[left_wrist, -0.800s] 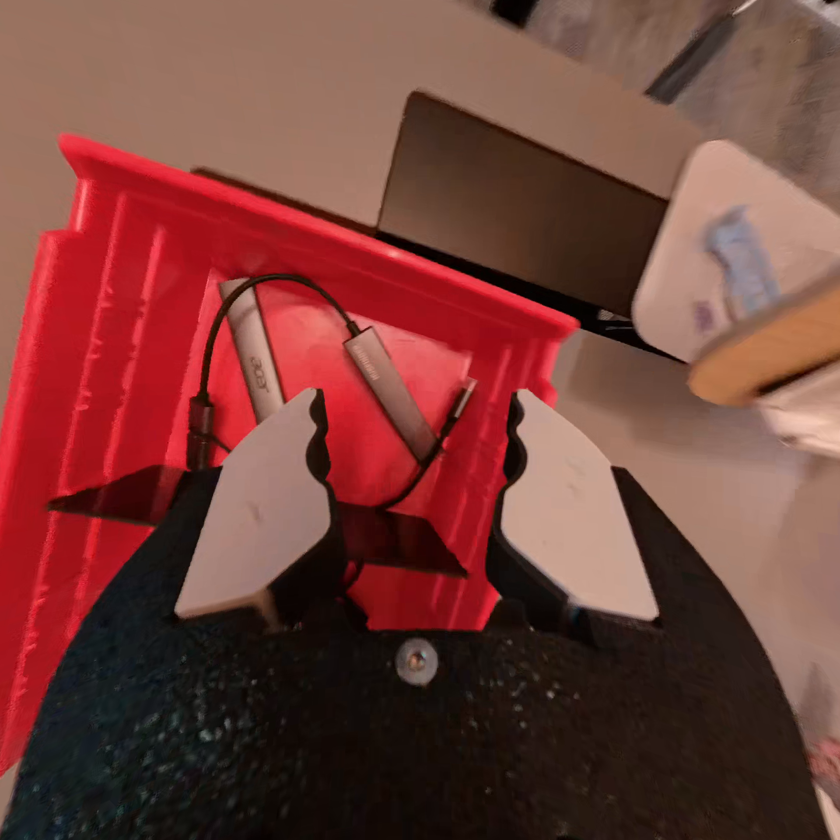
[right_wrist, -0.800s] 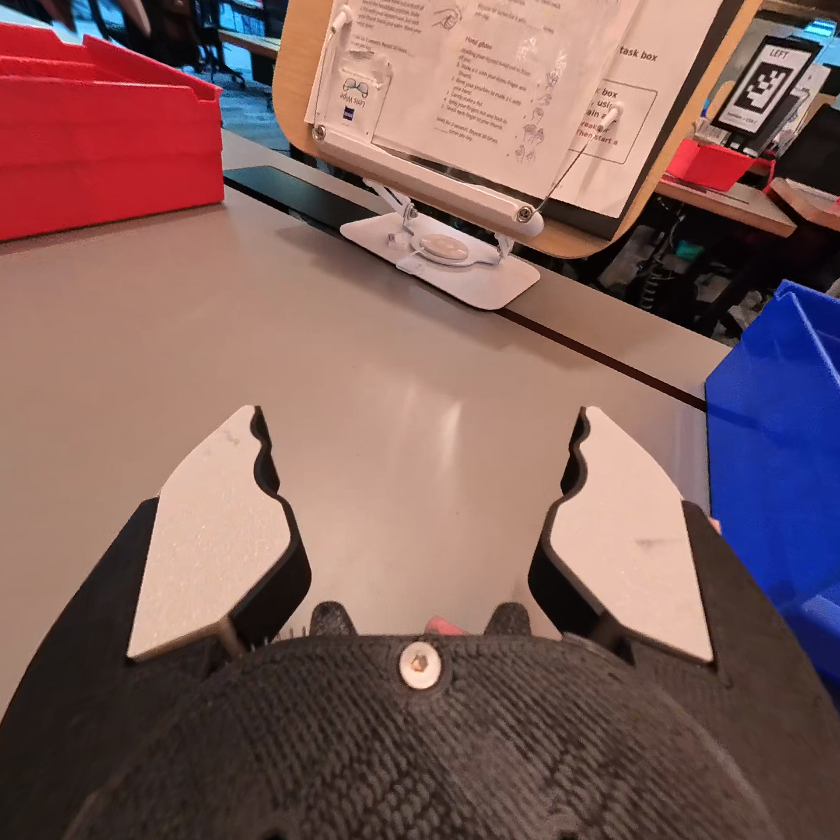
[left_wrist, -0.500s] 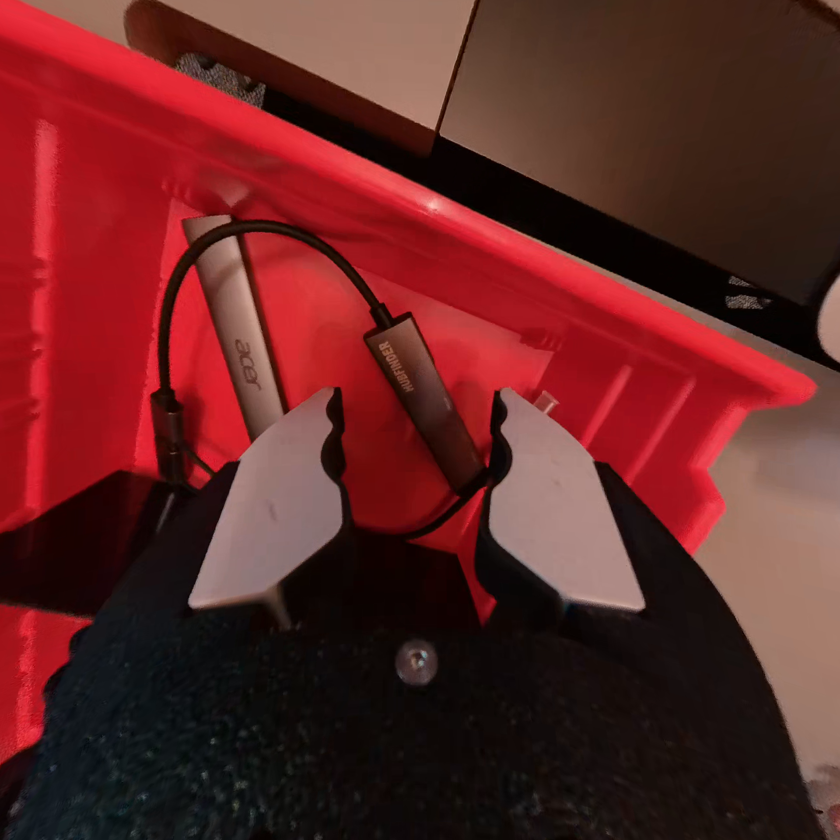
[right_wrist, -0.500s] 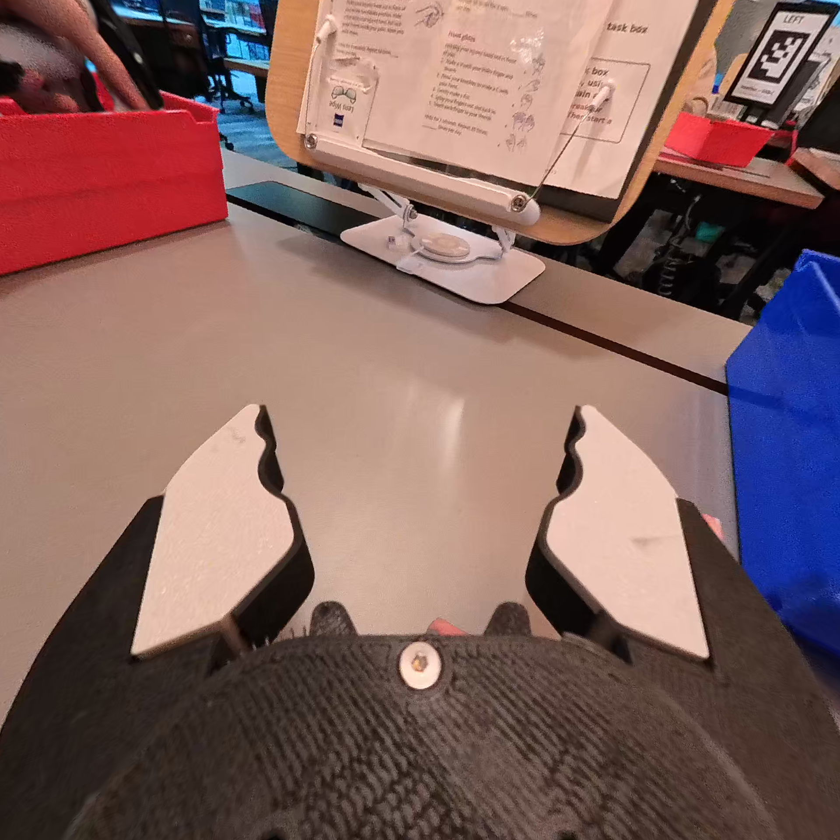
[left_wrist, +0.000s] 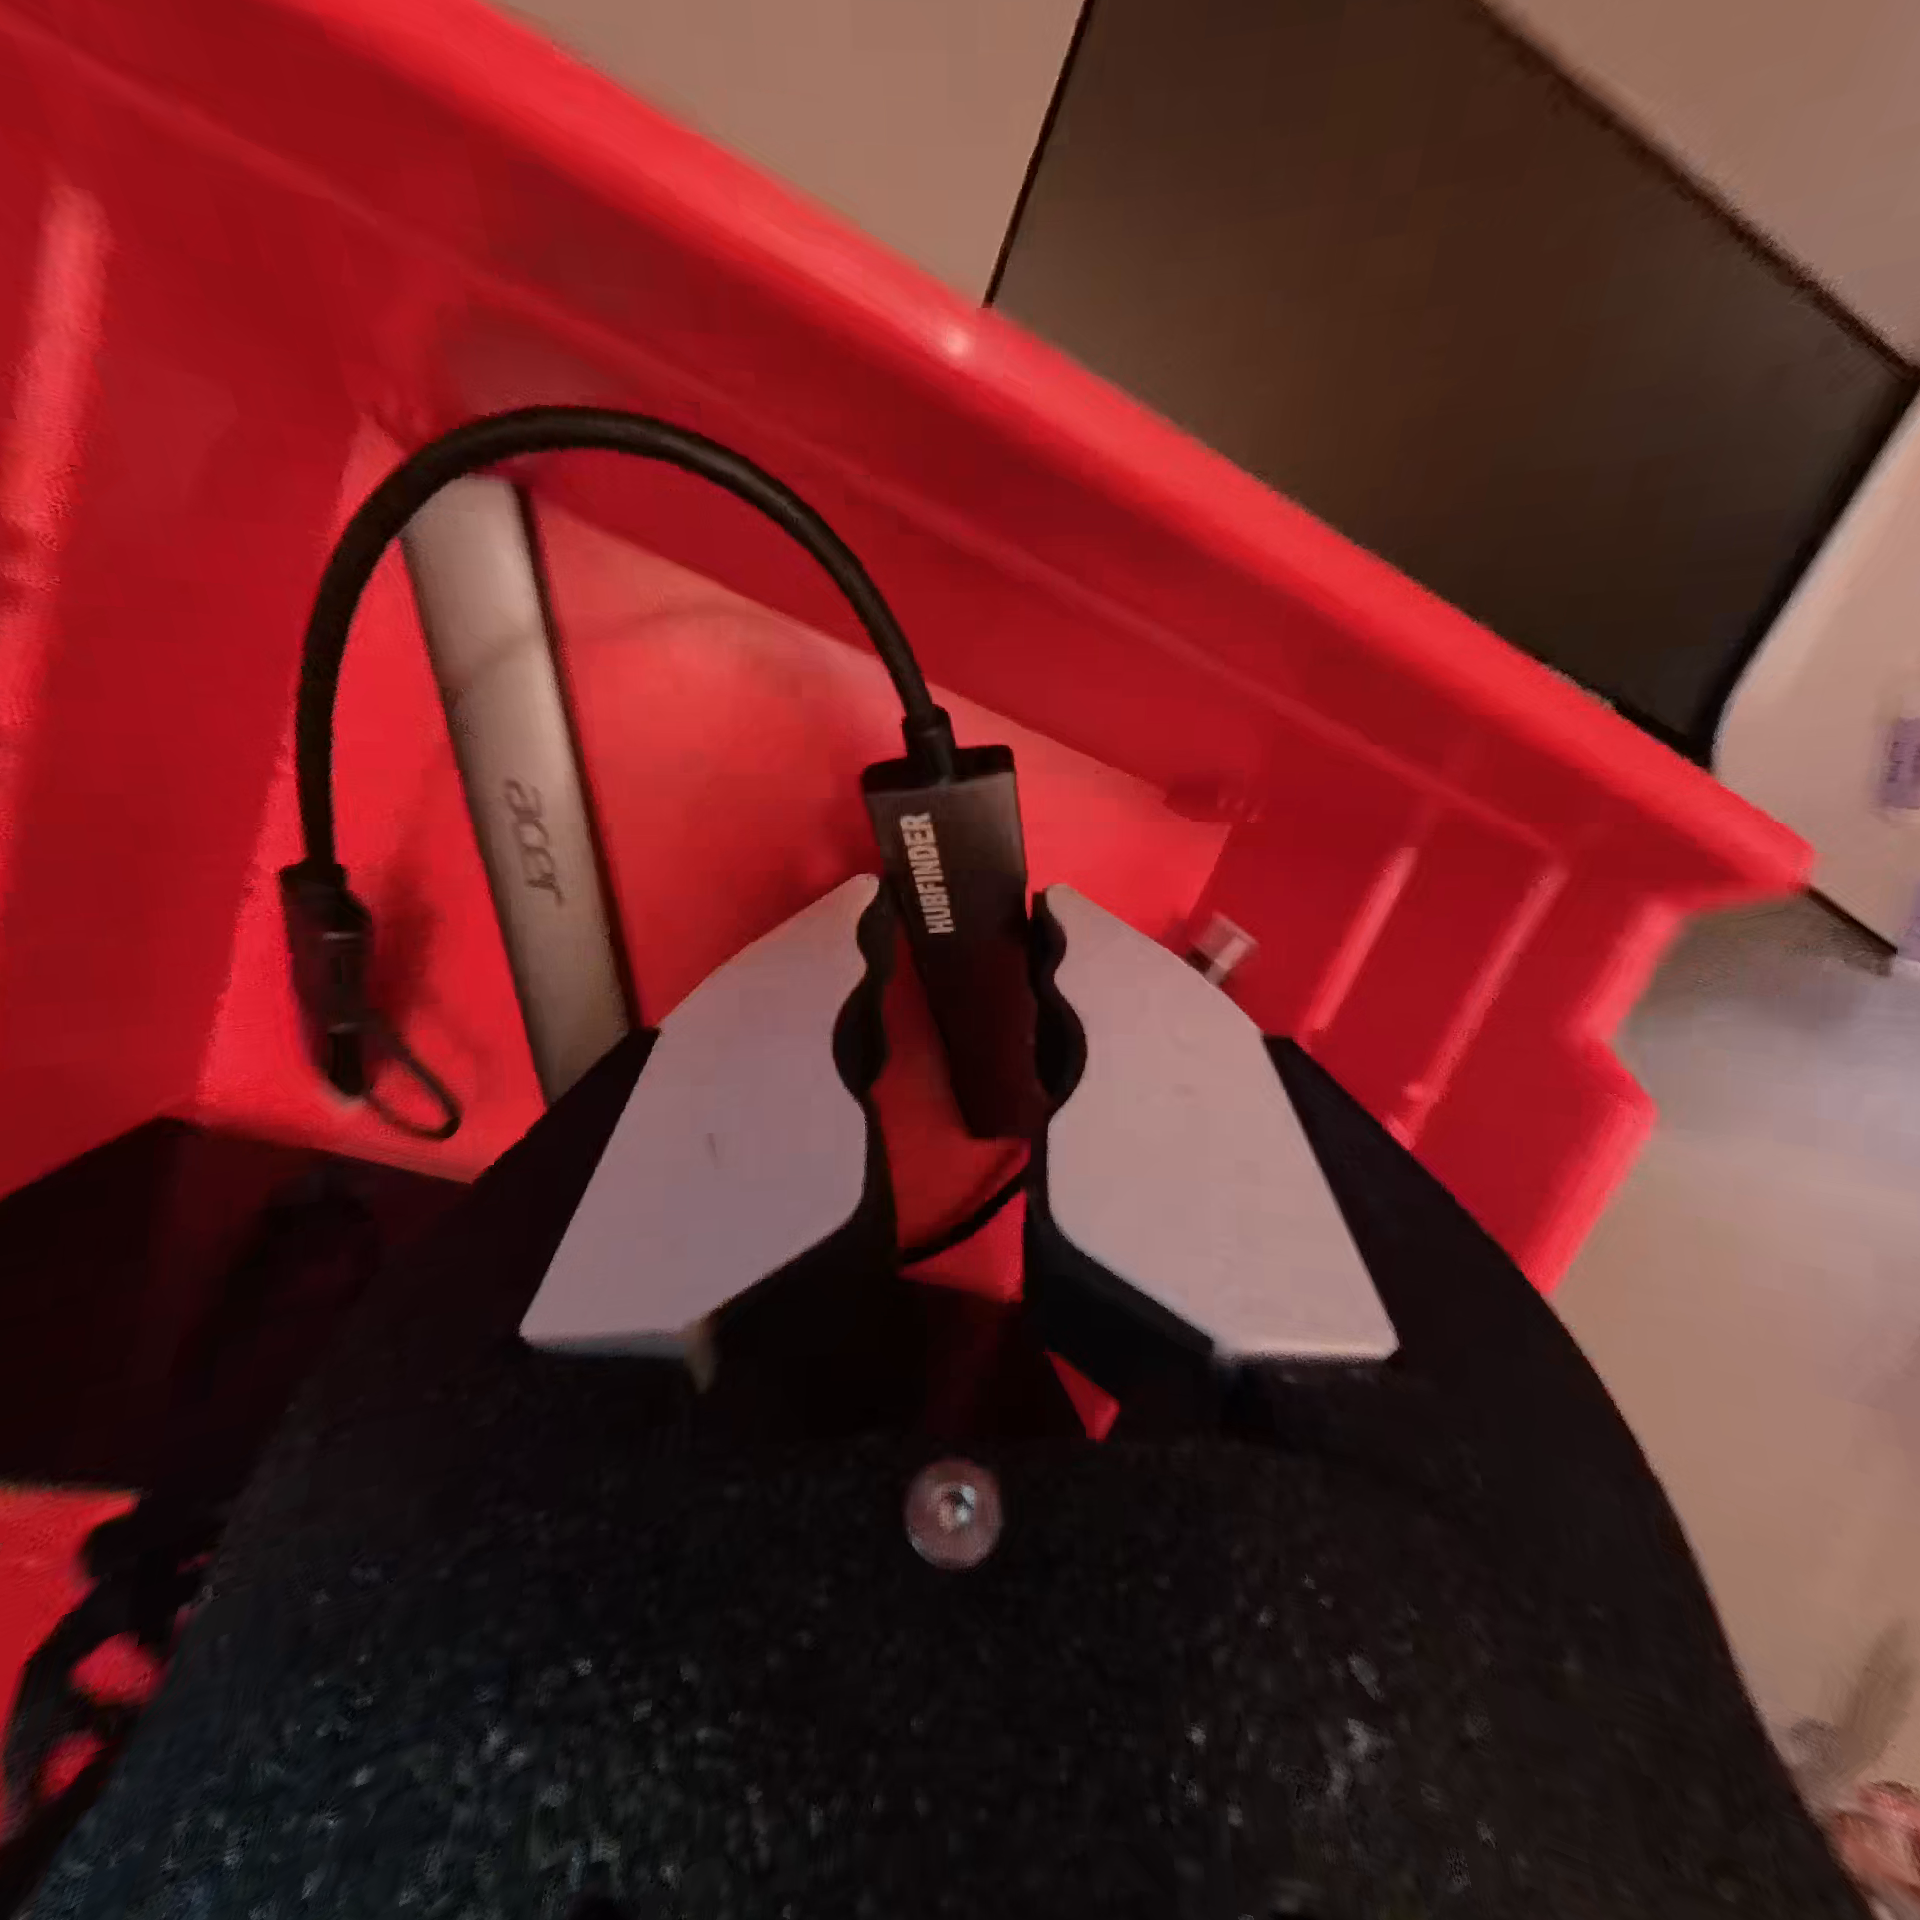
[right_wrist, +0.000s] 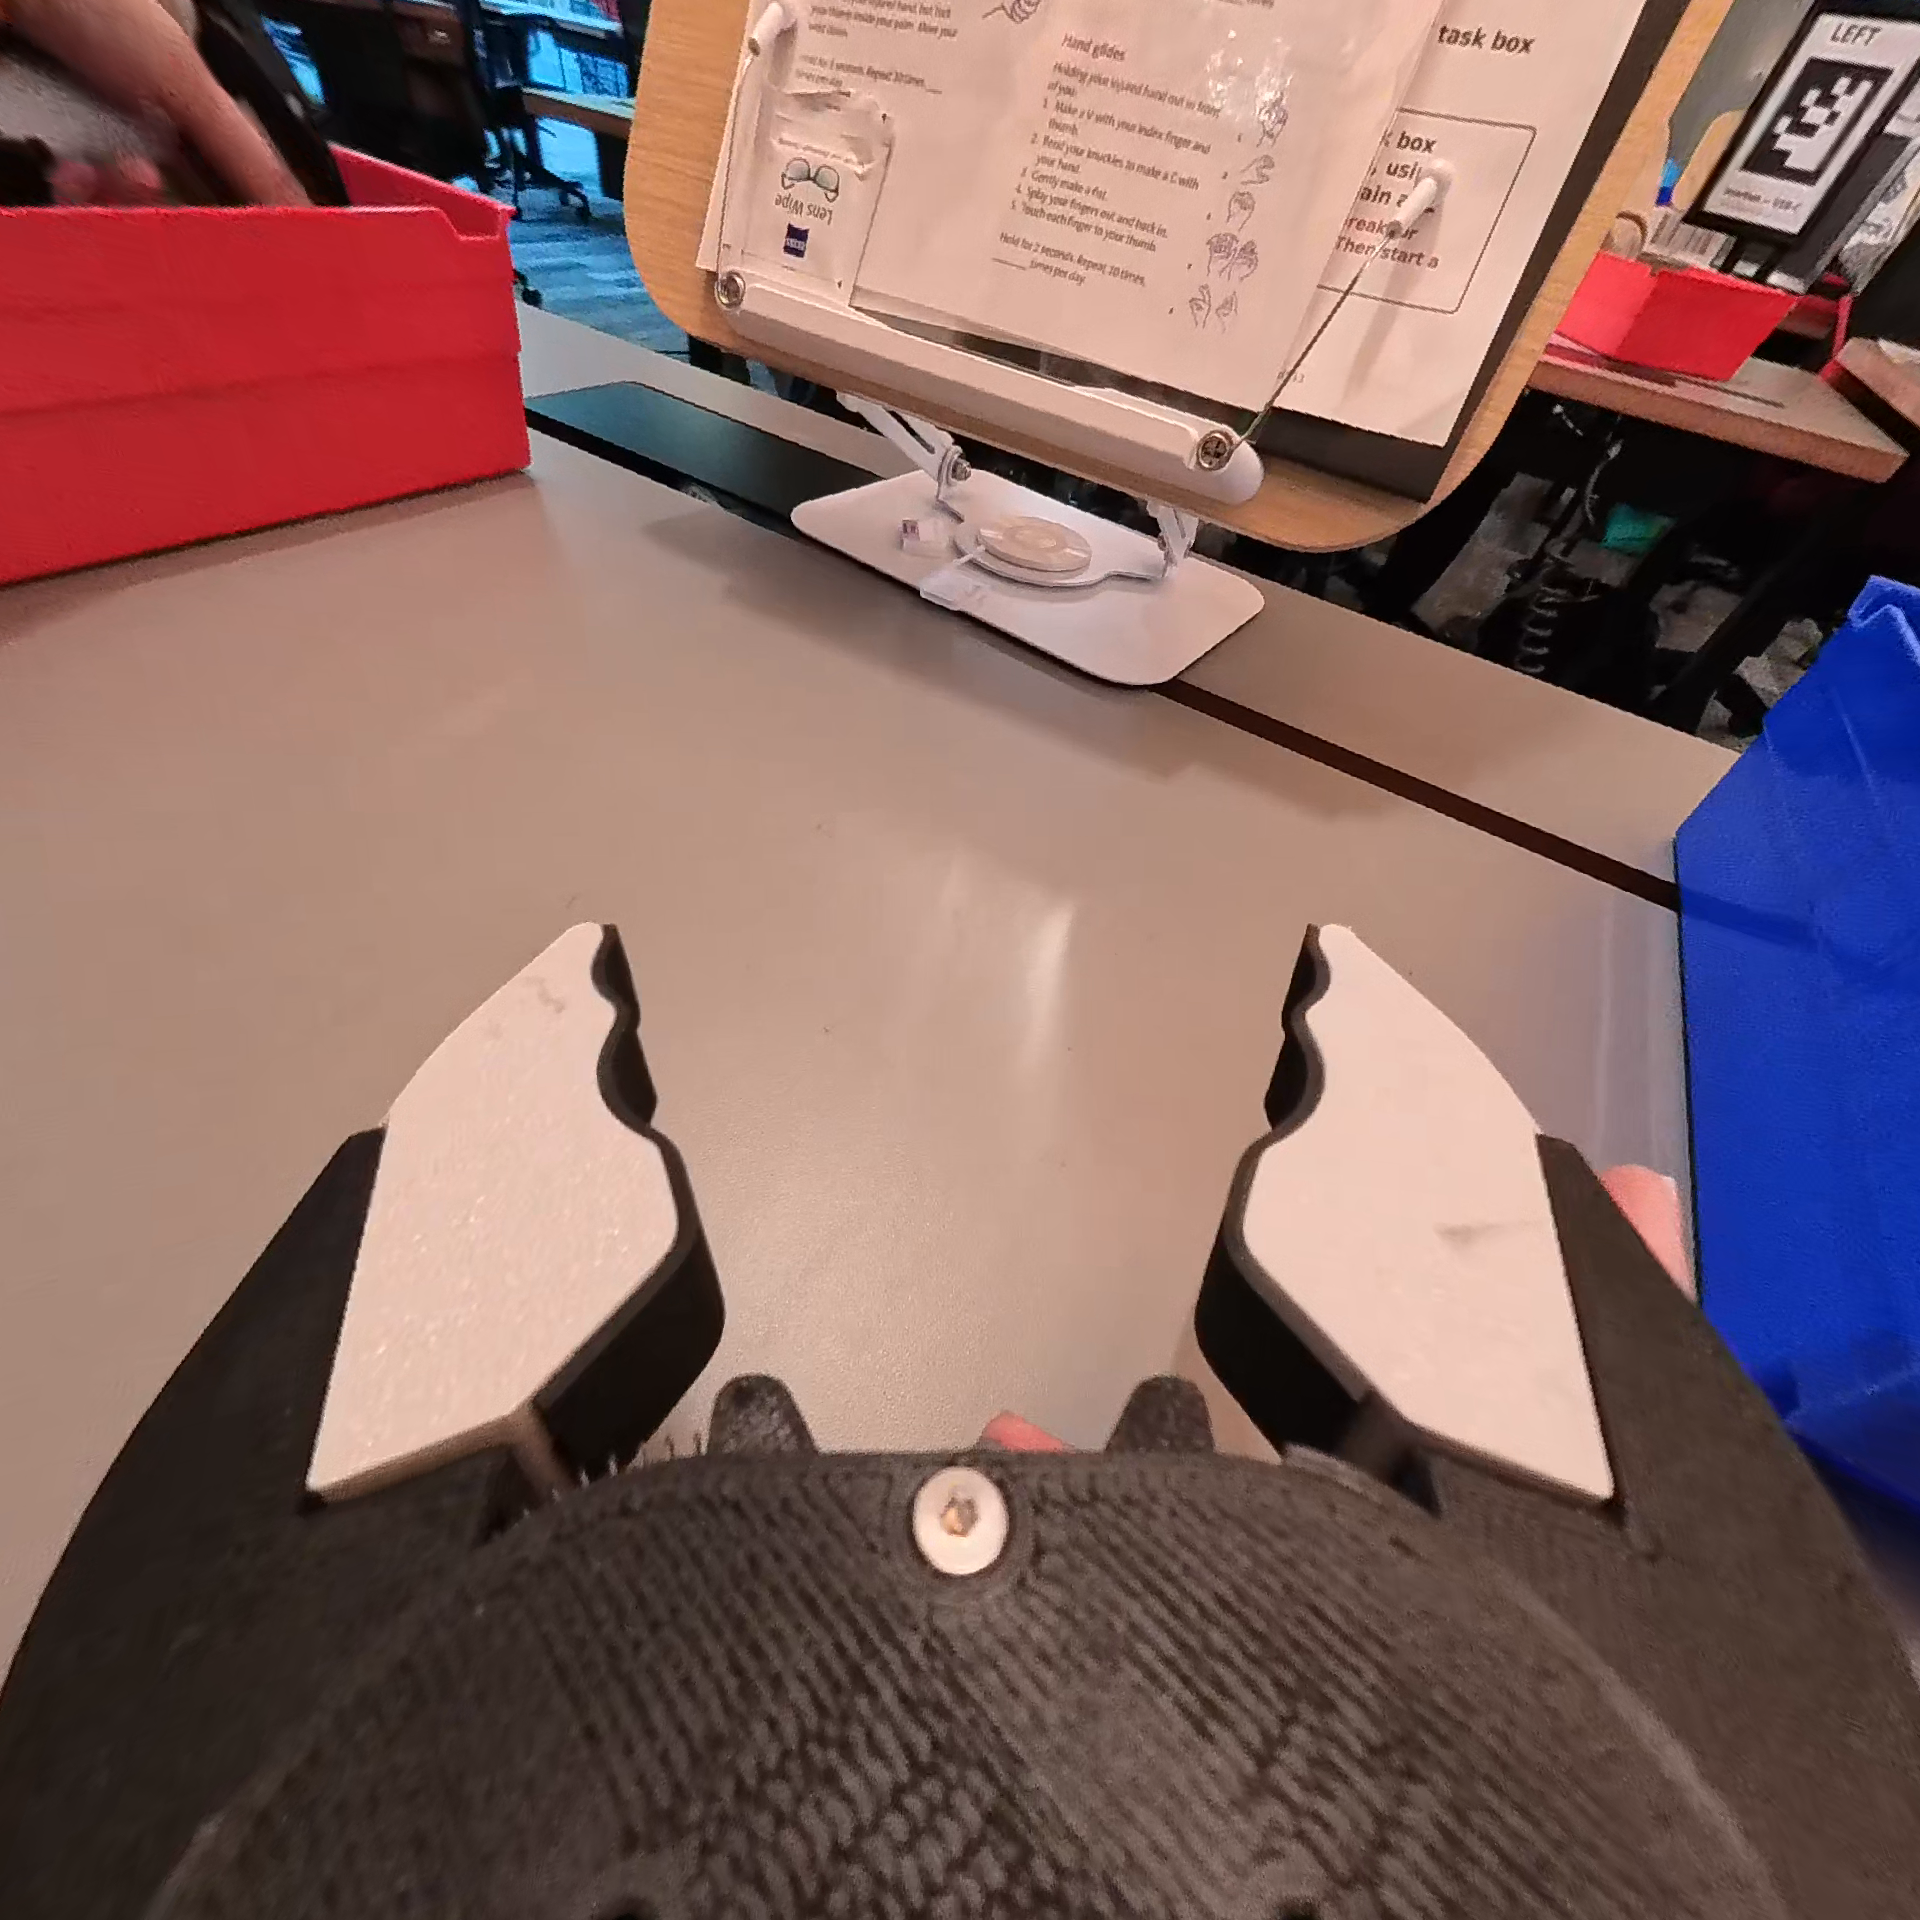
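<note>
Dark grey slim rectangular USB hub sits inside the red plastic bin, clamped between the fingers of the left hand-held gripper. Its black cable loops up and left to a black plug. A silver flat hub lies just left of it on the bin floor. Right hand-held gripper hovers wide apart over the bare grey bench, holding nothing. Far ahead stands a wooden document stand with white papers; red bin far left, blue plastic bin right.
</note>
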